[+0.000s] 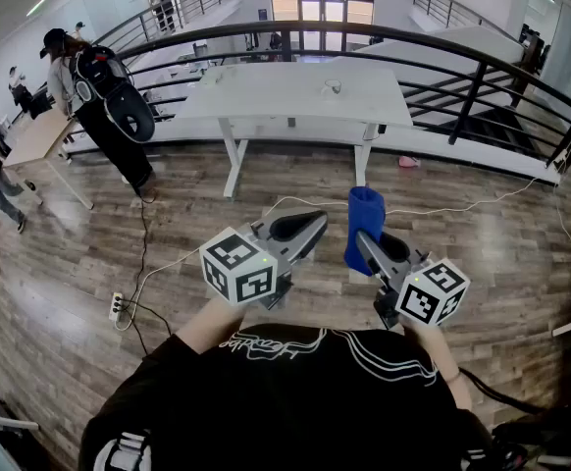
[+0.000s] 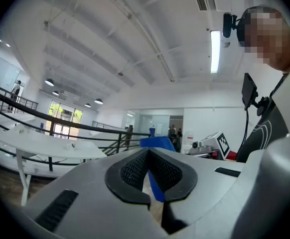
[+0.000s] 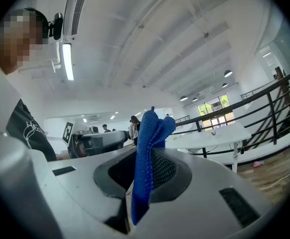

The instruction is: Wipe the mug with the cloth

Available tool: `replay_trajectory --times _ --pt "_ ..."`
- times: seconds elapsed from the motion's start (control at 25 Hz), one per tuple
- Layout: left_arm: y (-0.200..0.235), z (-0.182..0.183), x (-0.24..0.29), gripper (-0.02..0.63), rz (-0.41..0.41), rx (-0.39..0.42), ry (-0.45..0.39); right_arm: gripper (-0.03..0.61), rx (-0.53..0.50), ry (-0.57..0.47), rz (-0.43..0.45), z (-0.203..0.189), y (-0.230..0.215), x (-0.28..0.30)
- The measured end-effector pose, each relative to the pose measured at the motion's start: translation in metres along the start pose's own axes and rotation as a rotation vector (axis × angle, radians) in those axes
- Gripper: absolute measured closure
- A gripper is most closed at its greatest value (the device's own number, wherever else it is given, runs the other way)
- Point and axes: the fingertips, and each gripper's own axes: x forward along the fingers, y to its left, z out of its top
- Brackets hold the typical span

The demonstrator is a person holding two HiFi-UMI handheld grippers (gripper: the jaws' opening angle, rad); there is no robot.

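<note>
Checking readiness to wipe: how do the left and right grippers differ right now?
The right gripper is shut on the blue cloth; the left gripper is shut on nothing. In the head view the left gripper slants rightward, the right gripper leftward. Both are shut.

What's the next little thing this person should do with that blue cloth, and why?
Probably carry the blue cloth toward the white table. The right gripper is shut on it, the left gripper is shut and empty, and no mug is near them; a small object on that table may be it, but it's too small to tell.
</note>
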Motion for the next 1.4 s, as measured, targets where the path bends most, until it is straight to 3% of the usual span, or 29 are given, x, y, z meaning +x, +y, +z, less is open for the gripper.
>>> replay_trajectory --times 0.6,0.96,1.16,1.4 --pt "-0.003 -0.005 0.011 0.607 0.007 0.019 0.022 0.531 0.052 -0.054 0.009 -0.002 -0.016 -0.009" --pt "0.021 -0.032 0.011 0.607 0.054 -0.070 0.033 0.531 0.106 0.032 0.046 -0.037 -0.027 0.004" --pt "0.064 -0.050 0.029 0.607 0.060 -0.109 0.020 0.531 0.108 0.074 0.044 -0.056 -0.058 0.032" --pt "0.168 -0.070 0.079 0.607 0.013 -0.185 0.027 0.531 0.141 0.084 -0.025 -0.070 -0.140 0.104"
